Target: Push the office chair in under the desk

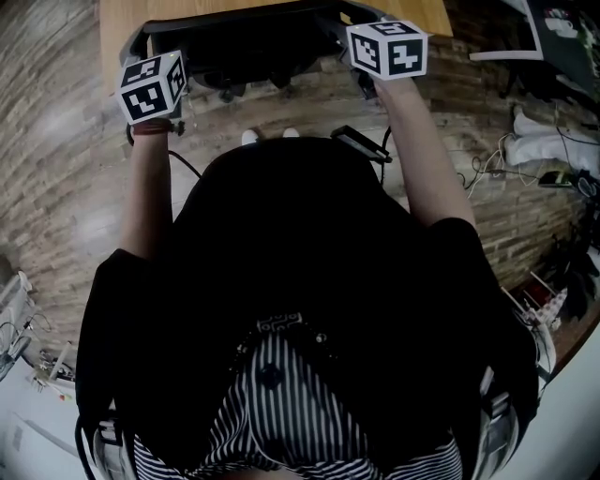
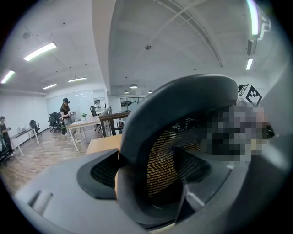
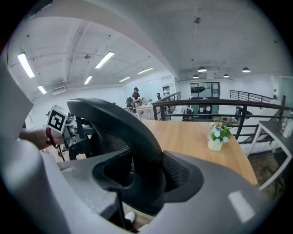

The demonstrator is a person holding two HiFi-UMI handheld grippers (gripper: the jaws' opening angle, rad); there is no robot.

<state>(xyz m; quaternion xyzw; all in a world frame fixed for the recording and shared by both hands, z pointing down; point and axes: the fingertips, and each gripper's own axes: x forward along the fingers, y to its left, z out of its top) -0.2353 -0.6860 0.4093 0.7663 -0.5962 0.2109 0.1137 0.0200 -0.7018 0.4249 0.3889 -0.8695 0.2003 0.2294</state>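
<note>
Head view: stands over the office chair (image 1: 234, 42) at the near edge of the wooden desk (image 1: 114, 23), with both arms stretched forward. Grips the top rim of the backrest (image 2: 183, 98) with the left claw (image 2: 146, 176) near its left end and the right claw (image 3: 146, 176) near its right end, well apart. Clamps the curved black frame, in each gripper view, between dark pads (image 3: 181, 174) set fairly wide to take its thickness, with the mesh (image 2: 162, 160) just behind. Appears to have the chair most of the way in, with the backrest at the desk's front edge and the casters (image 1: 230, 87) on the plank floor (image 1: 75, 187) just short of it. Ought to roll easily on those casters yet carry real weight, so probably calls for a steady, level shove rather than a jab. Looks stiff and smooth along the frame, apt to slide through the pads if pushed at an angle; looks soft and yielding across the mesh, a poor place to press. Seems best held as now, on the rigid top rim with one claw toward each side, to stop the seat swivelling off line. Shares the scene with a small potted plant (image 3: 218, 136) on the desk, well clear of the chair.
</note>
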